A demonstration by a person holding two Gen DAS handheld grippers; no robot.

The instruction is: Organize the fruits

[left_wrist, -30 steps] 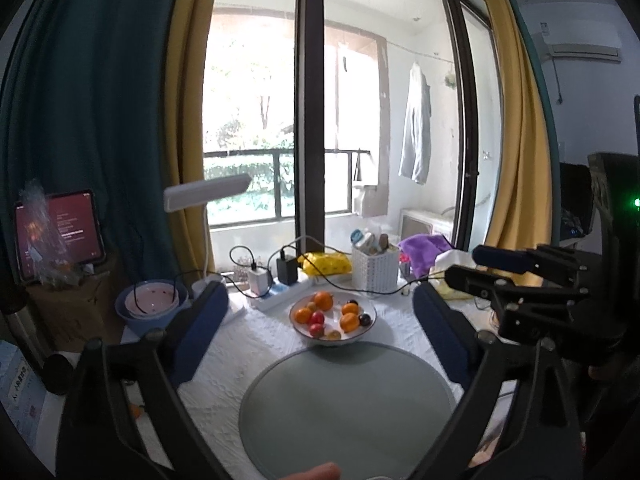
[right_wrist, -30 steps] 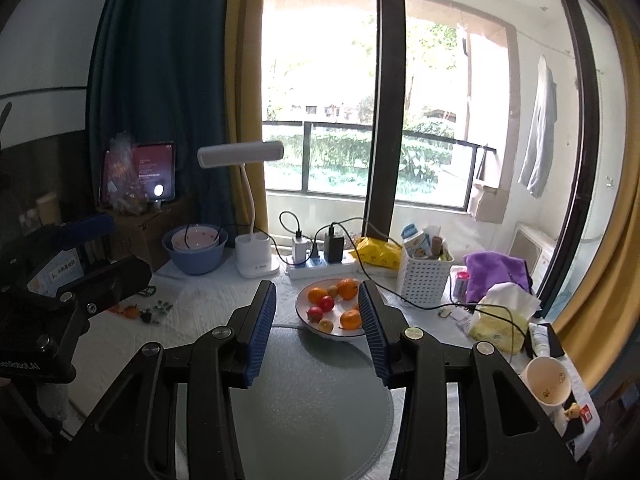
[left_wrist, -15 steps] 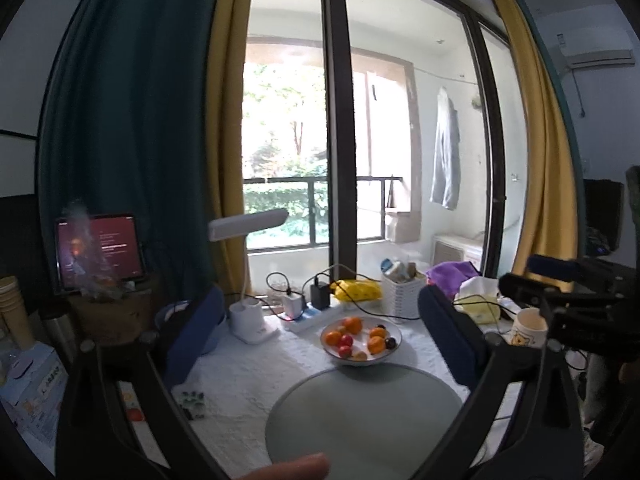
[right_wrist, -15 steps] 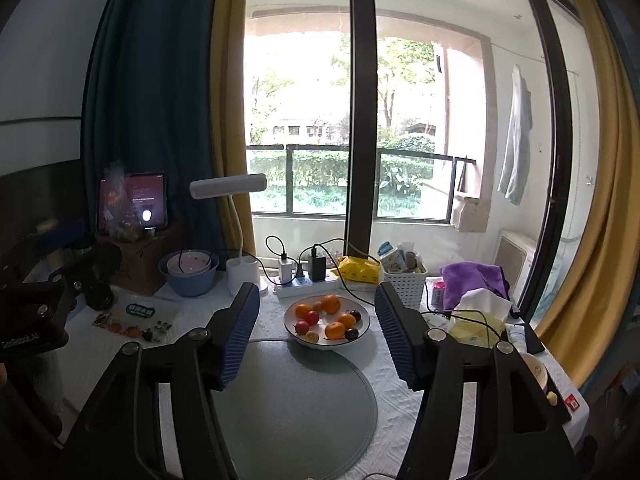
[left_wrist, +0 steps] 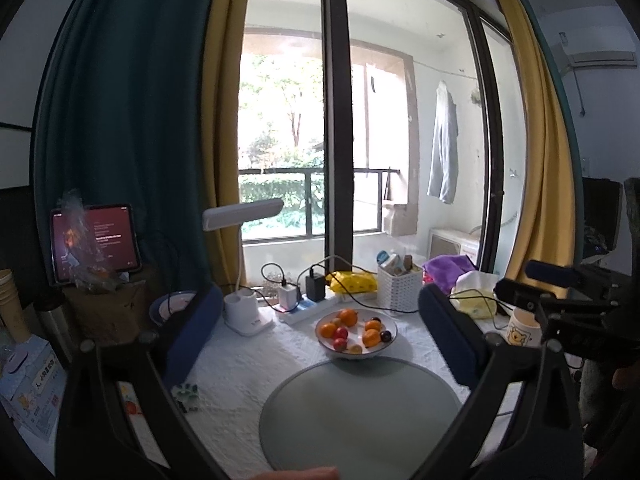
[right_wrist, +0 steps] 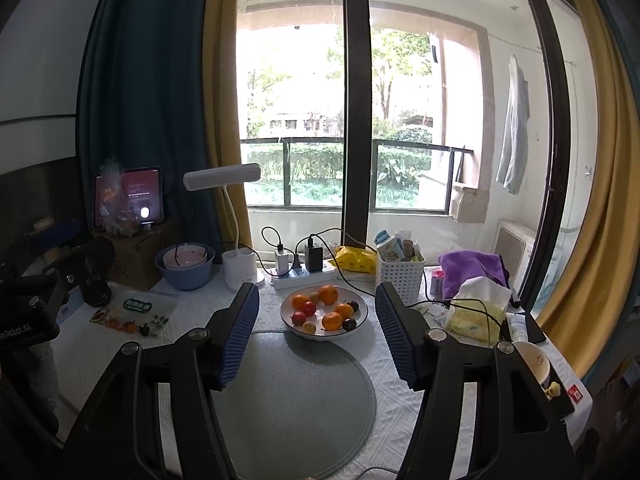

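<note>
White tablecloth (right_wrist: pixel 404 364), grey mat (right_wrist: pixel 304 396), window (right_wrist: pixel 304 120)

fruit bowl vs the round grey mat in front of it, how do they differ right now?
The fruit bowl is white, raised and deep; the round grey mat is flat and much wider. The bowl holds oranges and small red and dark fruits; the mat has no fruit on it. The bowl sits farther from the grippers, its near edge overlapping the mat's far edge. Both are round and rest on the white tablecloth.
</note>
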